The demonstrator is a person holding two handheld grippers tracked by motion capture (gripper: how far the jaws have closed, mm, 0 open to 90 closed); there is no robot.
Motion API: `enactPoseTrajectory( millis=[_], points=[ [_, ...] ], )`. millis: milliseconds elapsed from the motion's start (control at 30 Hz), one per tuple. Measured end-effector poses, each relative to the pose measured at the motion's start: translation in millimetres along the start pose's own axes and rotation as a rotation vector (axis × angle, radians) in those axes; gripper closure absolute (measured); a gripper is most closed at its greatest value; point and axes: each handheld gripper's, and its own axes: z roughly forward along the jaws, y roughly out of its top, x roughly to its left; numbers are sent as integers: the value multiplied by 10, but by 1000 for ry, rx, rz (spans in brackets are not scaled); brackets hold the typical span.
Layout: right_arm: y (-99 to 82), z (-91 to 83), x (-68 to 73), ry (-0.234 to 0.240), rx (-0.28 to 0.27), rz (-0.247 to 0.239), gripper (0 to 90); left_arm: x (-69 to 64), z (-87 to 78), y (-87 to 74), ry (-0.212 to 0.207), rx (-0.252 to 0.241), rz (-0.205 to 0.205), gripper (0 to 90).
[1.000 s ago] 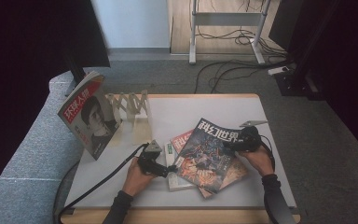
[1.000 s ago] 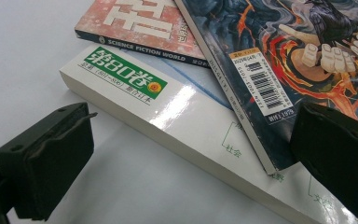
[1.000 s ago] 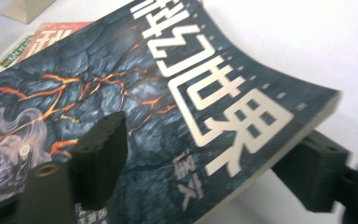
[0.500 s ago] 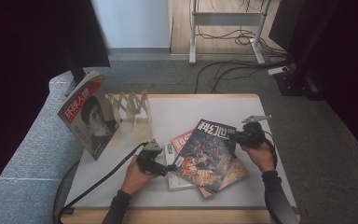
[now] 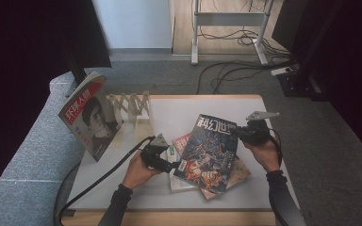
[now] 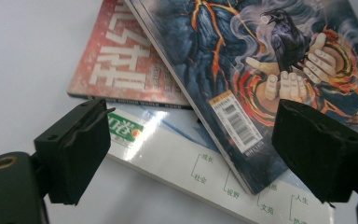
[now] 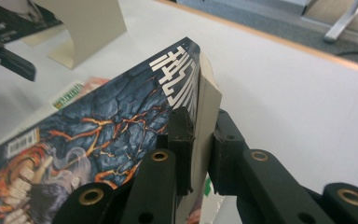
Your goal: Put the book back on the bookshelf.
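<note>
A dark magazine (image 5: 209, 153) with a lava-and-crow cover (image 6: 242, 60) lies tilted on top of a small pile. My right gripper (image 5: 239, 132) is shut on its right edge near the top; in the right gripper view the pads (image 7: 200, 121) pinch the cover and pages (image 7: 98, 135), and these jaws have just been closing. My left gripper (image 5: 175, 165) is open at the magazine's lower left corner. Its jaws (image 6: 196, 126) have just been closing a little, with that barcode corner between them, untouched. Under it lie a red magazine (image 6: 121, 65) and a white booklet (image 6: 177, 158).
A portrait magazine (image 5: 88, 120) stands upright at the table's left, leaning by a pale wooden folding rack (image 5: 132, 104). The left gripper's cable (image 5: 103, 174) trails off the near left edge. Bare white tabletop (image 5: 184, 110) stretches behind the pile.
The right gripper has shut on the dark magazine's right edge and lifted it, tilting the magazine. Both hands have risen a little.
</note>
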Motion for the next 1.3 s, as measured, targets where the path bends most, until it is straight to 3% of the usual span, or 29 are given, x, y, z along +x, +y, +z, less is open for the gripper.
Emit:
enactPoseTrajectory(
  millis=[100,333,600,733,867,900,967,1100,1300],
  points=[
    [81,-59,50,9,-23,-20,805,-3,-25,87,-7,9,19,140],
    [282,-174,184,35,-56,-102,809,41,0,288,-77,34,20,147],
    [378,-242,264,61,-78,-145,812,61,80,390,-94,68,53,198],
    [414,-277,312,73,-93,-165,812,90,126,422,-121,58,41,251],
    [445,-312,363,92,-108,-182,812,68,182,451,-139,86,67,316],
    [458,-327,383,100,-117,-190,811,52,190,453,-140,90,76,391],
    [466,-333,389,106,-122,-197,811,27,189,456,-127,92,93,403],
    [500,-378,418,117,-138,-211,812,48,126,477,-144,88,70,504],
    [565,-463,443,133,-169,-227,812,27,-29,535,-136,61,68,594]
  ],
)
